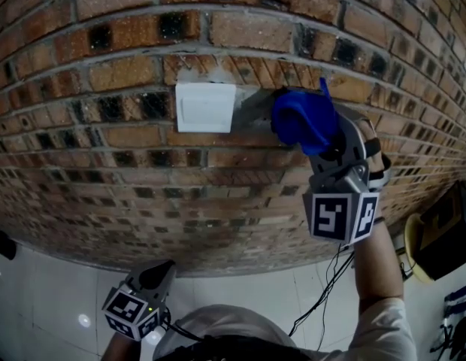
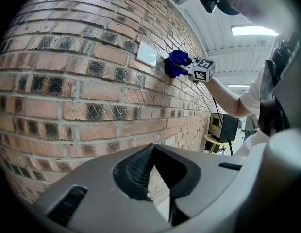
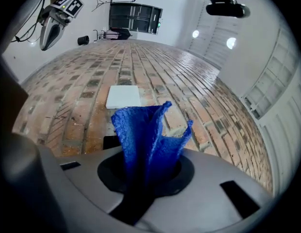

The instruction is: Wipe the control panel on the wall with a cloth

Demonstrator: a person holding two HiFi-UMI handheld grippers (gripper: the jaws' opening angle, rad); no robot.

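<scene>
Right tool (image 3: 143, 181): jaws clamped on crumpled blue cloth (image 1: 299, 119), held just right of the white square wall panel (image 1: 205, 107) on the brick wall (image 1: 105, 171). Left tool (image 1: 159, 271): closed, empty, hanging low. I'd sweep leftward, cloth pressed flat across the panel.

Blue cloth (image 3: 145, 140), white panel (image 1: 205, 107), red-brown brick wall (image 1: 105, 66)

The wall (image 1: 105, 74) across the upper frame is rough, matt red-brown brick with gritty grey mortar, and the control panel (image 1: 205, 107) at its centre looks like smooth white plastic. The cloth (image 3: 141, 135) is nubbly, matt blue fabric. The right gripper (image 3: 141, 178) around it has a smooth, matt grey plastic shell, and the floor (image 1: 52, 299) at lower left is glossy pale tile.
</scene>
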